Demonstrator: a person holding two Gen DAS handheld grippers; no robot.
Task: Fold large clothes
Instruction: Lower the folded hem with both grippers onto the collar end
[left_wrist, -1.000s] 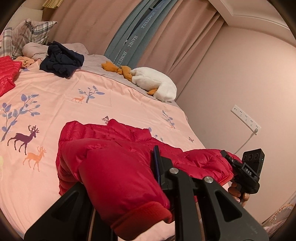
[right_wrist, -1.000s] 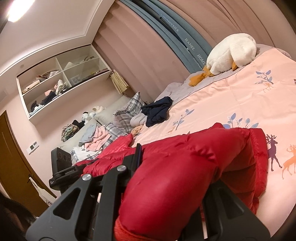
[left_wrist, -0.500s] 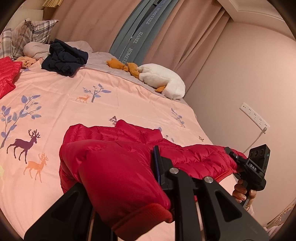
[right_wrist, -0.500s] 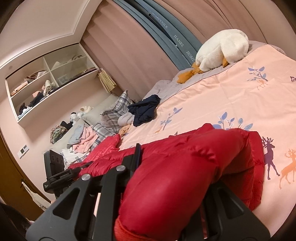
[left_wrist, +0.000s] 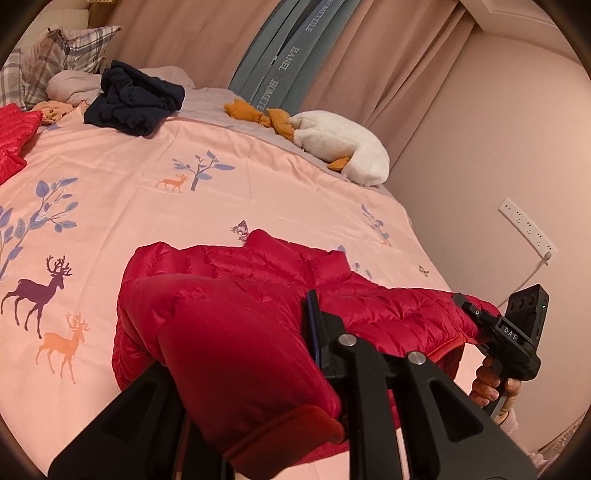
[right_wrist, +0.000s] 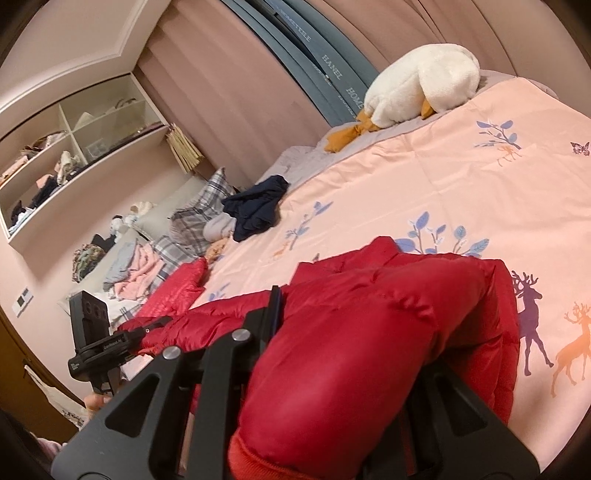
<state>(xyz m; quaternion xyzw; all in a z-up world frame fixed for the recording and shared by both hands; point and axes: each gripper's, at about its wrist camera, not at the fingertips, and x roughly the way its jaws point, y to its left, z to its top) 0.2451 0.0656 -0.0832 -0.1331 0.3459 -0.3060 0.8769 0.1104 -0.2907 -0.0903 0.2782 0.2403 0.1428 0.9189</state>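
Closest to the left wrist camera, the left gripper (left_wrist: 251, 373) is clamped on one sleeve (left_wrist: 236, 354) of the red jacket (left_wrist: 288, 280); the padded fabric bulges between its two black fingers and the ribbed cuff hangs out toward the lens. In the right wrist view the right gripper (right_wrist: 351, 354) grips the other sleeve (right_wrist: 354, 350) the same way, the puffy cloth filling the gap between its fingers and the cuff sticking out at the bottom of the frame.

Beyond both tools, the jacket's body lies on the pink bedspread (left_wrist: 122, 206), near the edge of the bed, stretched between the two grippers, with each sleeve bent up off it into a gripper. A printed deer (left_wrist: 40, 291) shows on the cover just beside the jacket.

Further across the bed, well apart from the jacket, a dark blue garment (left_wrist: 133, 103) lies crumpled near the plaid pillows (left_wrist: 48, 55), and another red garment (left_wrist: 14, 136) sits at the left margin. A white plush goose (left_wrist: 340, 147) rests at the far edge of the bed in front of the curtains (left_wrist: 369, 55). In the right wrist view, wall shelves (right_wrist: 70, 147) with assorted items hang beyond the pillows.
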